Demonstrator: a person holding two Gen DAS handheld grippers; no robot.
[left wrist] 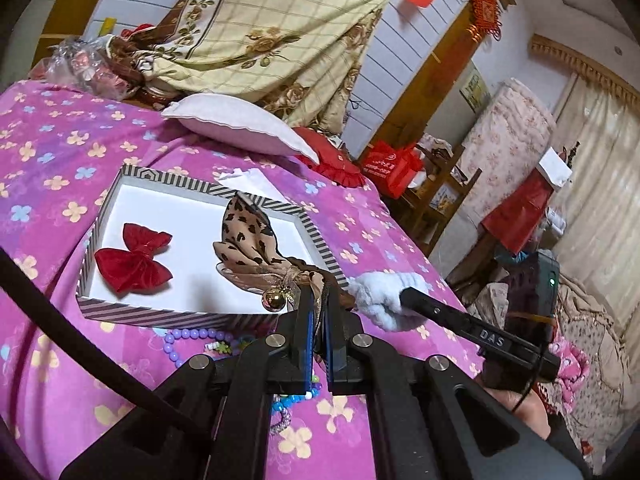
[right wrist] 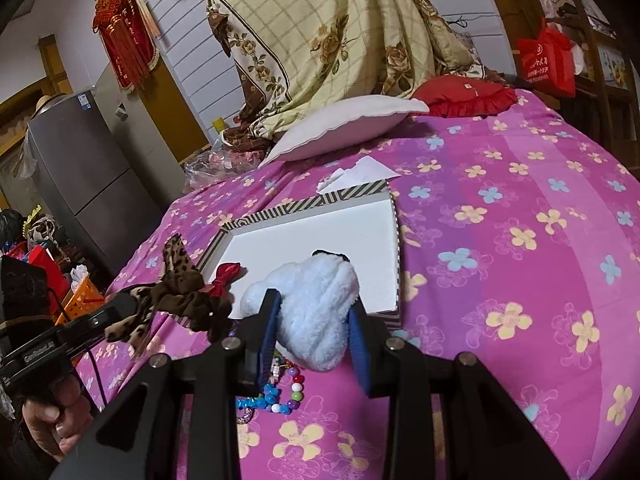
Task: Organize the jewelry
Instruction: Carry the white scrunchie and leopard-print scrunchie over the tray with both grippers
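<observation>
My left gripper is shut on the knot of a leopard-print hair tie with a gold bell. The tie hangs over the near right corner of the striped box. A red velvet bow lies inside on the box's white floor. My right gripper is shut on a fluffy pale-blue scrunchie, held just above the box's near edge. In the right wrist view the leopard tie hangs at the left, next to the red bow. Bead bracelets lie on the bedspread under the grippers.
A pink flowered bedspread covers the bed. A pale pillow, a red cushion and a draped floral quilt lie behind the box. Purple beads lie by the box's near wall. White paper scraps lie beyond it.
</observation>
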